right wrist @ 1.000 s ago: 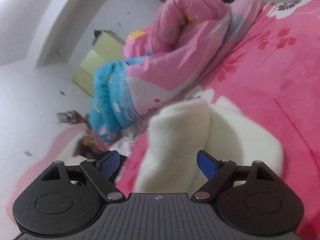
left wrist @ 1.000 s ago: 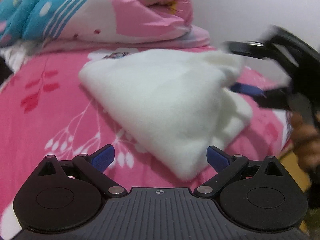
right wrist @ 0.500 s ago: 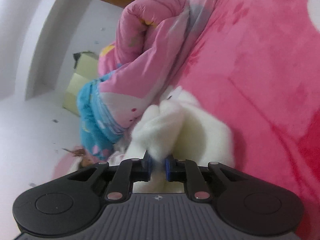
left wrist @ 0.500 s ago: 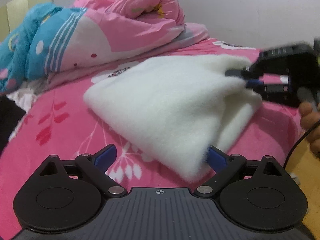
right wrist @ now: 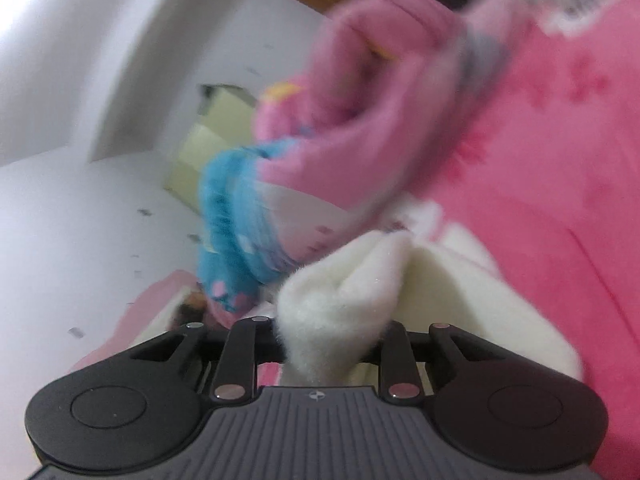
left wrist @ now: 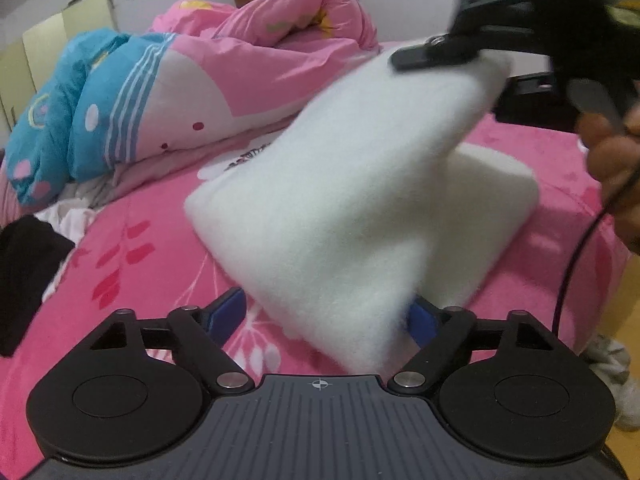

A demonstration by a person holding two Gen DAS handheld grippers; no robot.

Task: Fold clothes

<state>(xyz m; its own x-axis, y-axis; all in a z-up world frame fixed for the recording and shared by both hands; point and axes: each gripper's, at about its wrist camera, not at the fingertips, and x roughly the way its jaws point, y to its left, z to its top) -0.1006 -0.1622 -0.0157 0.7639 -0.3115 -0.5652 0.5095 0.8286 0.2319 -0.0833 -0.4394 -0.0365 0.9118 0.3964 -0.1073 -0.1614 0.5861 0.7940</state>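
Right gripper (right wrist: 332, 344) clamped on a bunched corner of the white fleece garment (left wrist: 352, 200), jaws easing slightly, now lifted off the pink bedsheet (left wrist: 132, 264). Left gripper (left wrist: 324, 316) closing around the near corner, not yet pinching. Fold underway.

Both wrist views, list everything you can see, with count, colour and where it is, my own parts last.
fleece garment: one, white, on the bed, far corner lifted
bedsheet: one, pink with floral print, under the garment
quilt: one, pink and blue, bunched behind the garment
black cloth: one, left edge of the bed
cabinet: one, pale yellow, against the far wall
left claw: black with blue pads, closing, near corner of the garment between the pads
right claw: black, loosening slightly, clamped on the lifted corner
hand: one, holding the right claw's handle
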